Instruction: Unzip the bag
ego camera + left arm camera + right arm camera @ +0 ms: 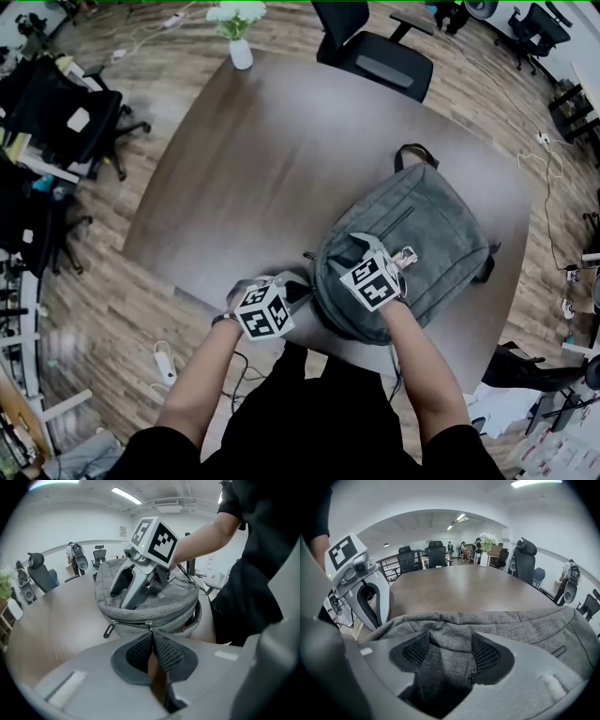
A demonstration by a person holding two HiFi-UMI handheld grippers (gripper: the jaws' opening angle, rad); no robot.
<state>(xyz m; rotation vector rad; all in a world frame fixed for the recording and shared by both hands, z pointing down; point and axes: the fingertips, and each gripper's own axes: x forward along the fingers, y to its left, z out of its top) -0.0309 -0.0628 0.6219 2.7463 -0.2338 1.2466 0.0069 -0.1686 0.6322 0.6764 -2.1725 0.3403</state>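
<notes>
A grey backpack (422, 244) lies flat on the brown table (281, 150), near its front edge. At the bag's near end, my left gripper (300, 292) is shut on a zipper pull (149, 625) of the main zipper. A second pull (108, 630) hangs loose to its left. On top of the bag, my right gripper (367, 253) is shut on a bunched fold of the grey fabric (450, 644), which fills the gap between its pads (487, 656). The zipper line looks shut where it shows. Each gripper appears in the other's view: the right gripper (140, 573), the left gripper (361, 588).
A white vase of flowers (239, 42) stands at the table's far edge. A black office chair (375, 52) sits behind the table, and more chairs (66, 122) stand at the left. Cables and a power strip (164, 361) lie on the wood floor.
</notes>
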